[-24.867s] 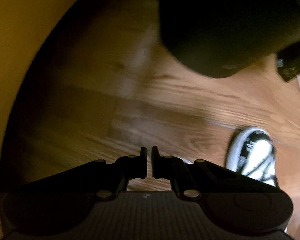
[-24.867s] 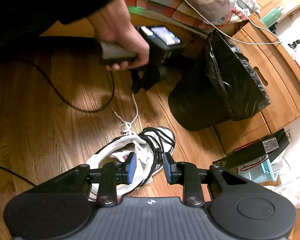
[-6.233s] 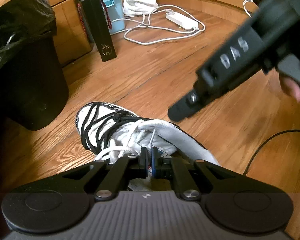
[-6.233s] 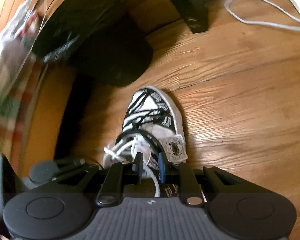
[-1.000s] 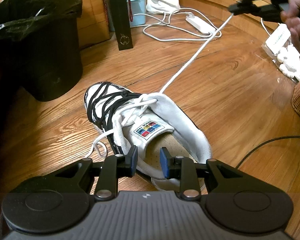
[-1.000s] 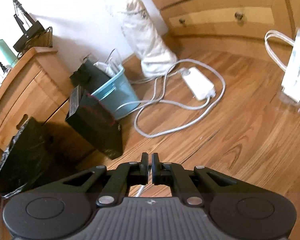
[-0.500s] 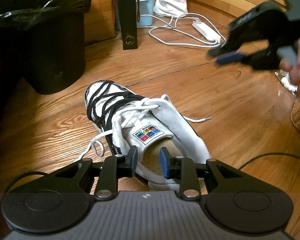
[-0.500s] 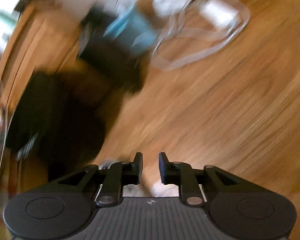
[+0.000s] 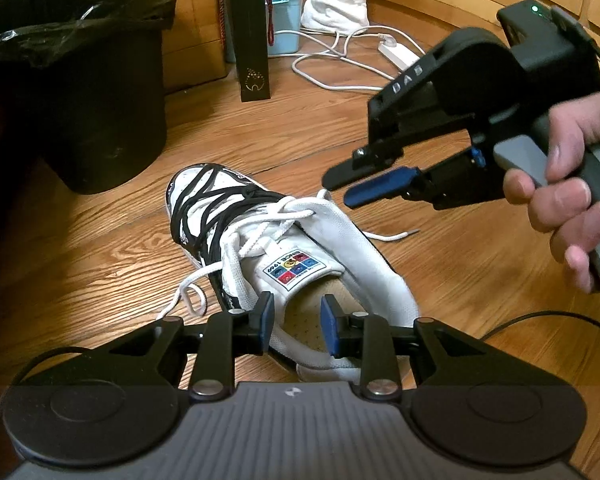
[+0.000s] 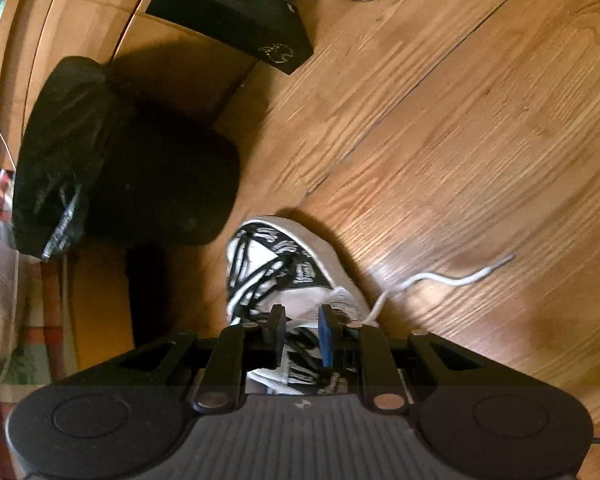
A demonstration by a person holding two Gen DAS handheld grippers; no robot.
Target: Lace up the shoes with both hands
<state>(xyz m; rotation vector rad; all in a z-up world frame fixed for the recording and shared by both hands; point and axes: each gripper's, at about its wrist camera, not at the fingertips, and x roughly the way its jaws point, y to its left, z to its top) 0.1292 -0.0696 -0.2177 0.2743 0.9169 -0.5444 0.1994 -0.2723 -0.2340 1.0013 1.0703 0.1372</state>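
Observation:
A white shoe [image 9: 300,248] with black patterned toe lies on the wooden floor, toe pointing away. White laces cross its upper eyelets. One free lace end [image 9: 392,236] lies on the floor to the shoe's right, another loops at its left [image 9: 188,292]. My left gripper [image 9: 296,322] is open and empty, just above the shoe's heel opening. My right gripper [image 9: 340,188] is open and empty, hovering above the shoe's right side. In the right wrist view the gripper [image 10: 302,330] sits over the shoe [image 10: 276,256], with the loose lace end [image 10: 460,278] to the right.
A black bin [image 9: 72,80] with a bag liner stands left of the shoe. A black gift bag [image 9: 248,32], a blue tub [image 9: 284,20], a white sack and white cables with a power strip [image 9: 396,52] lie beyond. A black cord [image 9: 540,320] runs at right.
The right gripper let go of the taut lace, opened and swung down close over the shoe. The lace end dropped to the floor on the right. The left gripper stayed open.

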